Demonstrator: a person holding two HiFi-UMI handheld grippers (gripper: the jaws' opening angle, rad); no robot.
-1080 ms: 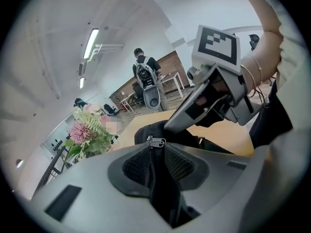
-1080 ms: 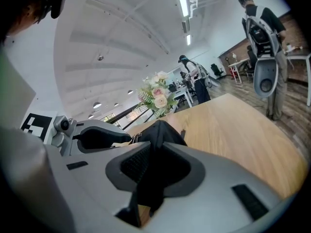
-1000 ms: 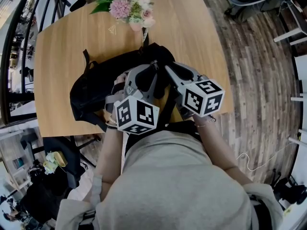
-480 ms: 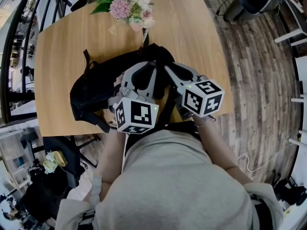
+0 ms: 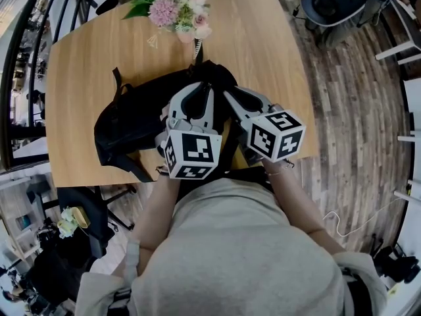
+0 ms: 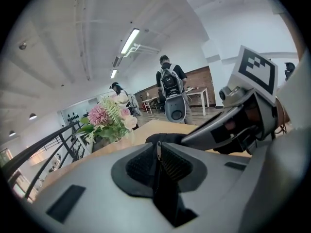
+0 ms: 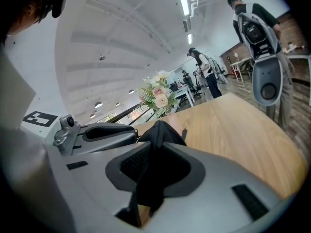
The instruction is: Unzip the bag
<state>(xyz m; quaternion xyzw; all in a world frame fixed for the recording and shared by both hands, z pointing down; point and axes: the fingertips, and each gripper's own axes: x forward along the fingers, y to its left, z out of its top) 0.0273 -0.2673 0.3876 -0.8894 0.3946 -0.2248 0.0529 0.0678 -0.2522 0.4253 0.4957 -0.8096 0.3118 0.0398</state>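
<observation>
Lying slumped across the wooden bench, the black bag was found with its bulk to the left and its right-hand end under both tongs. A bunch of flowers was set just beyond it. The left tongs had just been closing. In the left gripper view a thin metal zip pull was seen pinched between the ribbed pads, with a dark strip of the bag hanging below it. To the right, the right tongs were closed partway on a fold of the bag's black cloth, which filled the gap between the pads in the right gripper view.

The bag was judged soft and limp, probably light, with cloth that would bunch and be dragged along rather than resist a pull. The zip pull was judged small, stiff and smooth, so it could be lost from the pads unless gripped squarely on its flat. The cloth was best held close beside the zip line, so that the track was kept taut while the pull was drawn away from that hold.
</observation>
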